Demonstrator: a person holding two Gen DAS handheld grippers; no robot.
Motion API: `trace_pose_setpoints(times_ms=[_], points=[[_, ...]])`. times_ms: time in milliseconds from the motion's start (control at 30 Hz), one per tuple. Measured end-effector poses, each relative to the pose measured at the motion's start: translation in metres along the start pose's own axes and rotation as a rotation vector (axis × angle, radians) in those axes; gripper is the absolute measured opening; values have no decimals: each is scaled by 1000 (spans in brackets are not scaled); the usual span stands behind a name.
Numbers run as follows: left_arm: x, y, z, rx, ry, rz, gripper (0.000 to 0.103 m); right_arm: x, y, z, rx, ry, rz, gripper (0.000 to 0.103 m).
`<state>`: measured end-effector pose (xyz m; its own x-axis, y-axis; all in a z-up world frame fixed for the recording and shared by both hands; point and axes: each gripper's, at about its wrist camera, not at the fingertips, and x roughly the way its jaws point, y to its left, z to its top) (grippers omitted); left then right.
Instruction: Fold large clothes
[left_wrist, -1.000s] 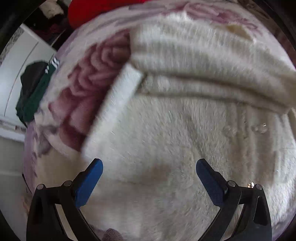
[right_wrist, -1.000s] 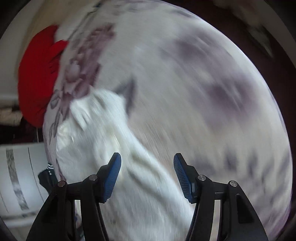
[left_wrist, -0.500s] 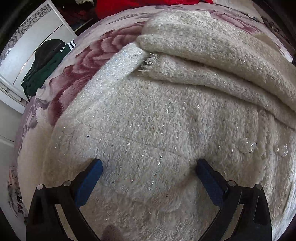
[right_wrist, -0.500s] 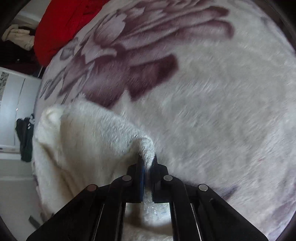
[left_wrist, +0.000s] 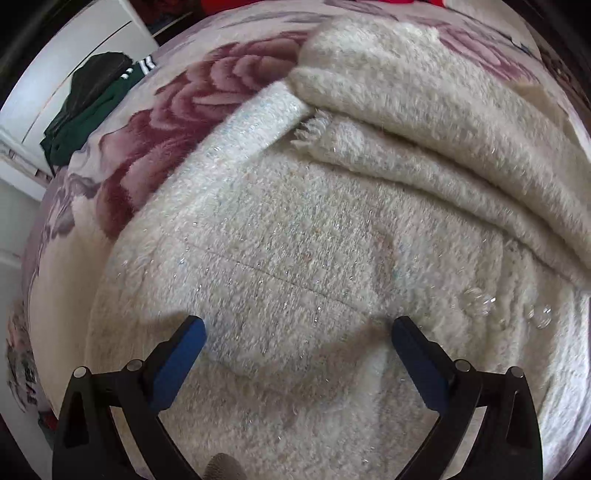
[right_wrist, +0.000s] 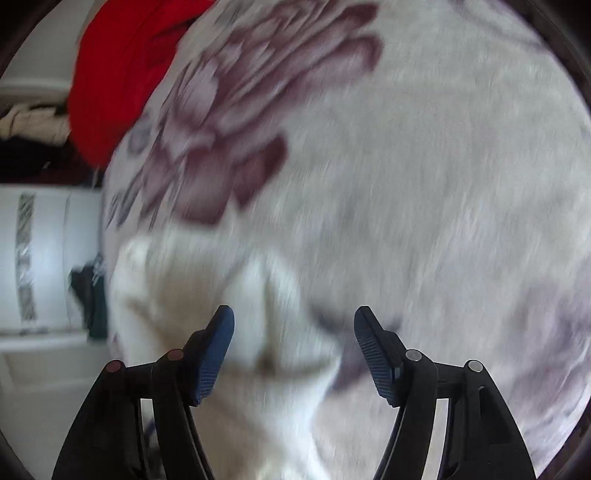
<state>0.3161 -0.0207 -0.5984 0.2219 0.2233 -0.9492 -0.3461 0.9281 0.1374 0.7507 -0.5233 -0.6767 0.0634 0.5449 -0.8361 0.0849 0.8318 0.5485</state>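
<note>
Down on a plush blanket (left_wrist: 177, 122) printed with big dark-pink roses lies the fuzzy cream cardigan (left_wrist: 295, 258), threaded with small glints of tinsel. In the left wrist view it fills most of the picture, and its body runs from the lower edge of the frame up toward the upper left, where a paler ribbed band (left_wrist: 255, 122) marks its edge along the roses. A sleeve (left_wrist: 424, 122) is folded across the top of the body; this thick roll has its long axis slanting from the upper middle down to the right edge, and a frayed cuff end (left_wrist: 314, 129) points left, touching the ribbed band. Two clear buttons (left_wrist: 476, 301) sit on the right part of the body.

The left gripper (left_wrist: 299, 339) hangs over the middle of the cardigan with its blue pads wide apart, holding nothing; the fabric lies flat under and between them.

In the right wrist view, which is blurred, the right gripper (right_wrist: 294, 347) has its jaws opening. A bunched white corner of the cardigan (right_wrist: 266, 332) lies between and beneath the two blue pads, and neither pad presses on it. The blanket stretches away above and to the right. A red cloth (right_wrist: 118, 74) lies beyond its far left edge, and a dark green garment (left_wrist: 88, 107) hangs on white furniture (left_wrist: 55, 74) beside the bed.
</note>
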Motion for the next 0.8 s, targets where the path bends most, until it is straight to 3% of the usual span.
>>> trace_pose_setpoints(times_ms=[133, 200, 233, 267, 300, 333, 467, 600, 633, 700, 733, 800], points=[[-16, -15, -1, 22, -45, 40, 103, 26, -9, -6, 0, -8, -25, 70], [-18, -24, 0, 44, -57, 61, 103, 53, -8, 1, 50, 24, 63, 70], [-18, -27, 0, 54, -57, 72, 103, 59, -5, 1, 48, 18, 57, 68], [-17, -31, 0, 64, -58, 79, 103, 60, 3, -1, 17, -19, 33, 25], [-17, -34, -1, 73, -59, 84, 103, 63, 13, -2, -30, -32, -23, 8], [-16, -36, -1, 80, -58, 89, 103, 60, 21, -5, -59, -68, -105, 5], [-17, -42, -4, 93, -58, 104, 103, 46, 11, 4, 18, -171, -247, 3], [-27, -44, -5, 86, -57, 100, 103, 50, 15, 12, 5, -93, -196, 5], [-33, -46, -6, 88, -67, 103, 103, 44, 14, 12, 12, -72, -141, 7], [-40, -48, -8, 93, -78, 109, 103, 22, 3, 5, 67, -55, -69, 27], [-42, -49, -8, 98, -80, 106, 103, 9, -5, -4, 90, -72, -66, 43], [-47, -54, -14, 117, -82, 105, 103, -13, -21, -34, 123, -94, -35, 46]])
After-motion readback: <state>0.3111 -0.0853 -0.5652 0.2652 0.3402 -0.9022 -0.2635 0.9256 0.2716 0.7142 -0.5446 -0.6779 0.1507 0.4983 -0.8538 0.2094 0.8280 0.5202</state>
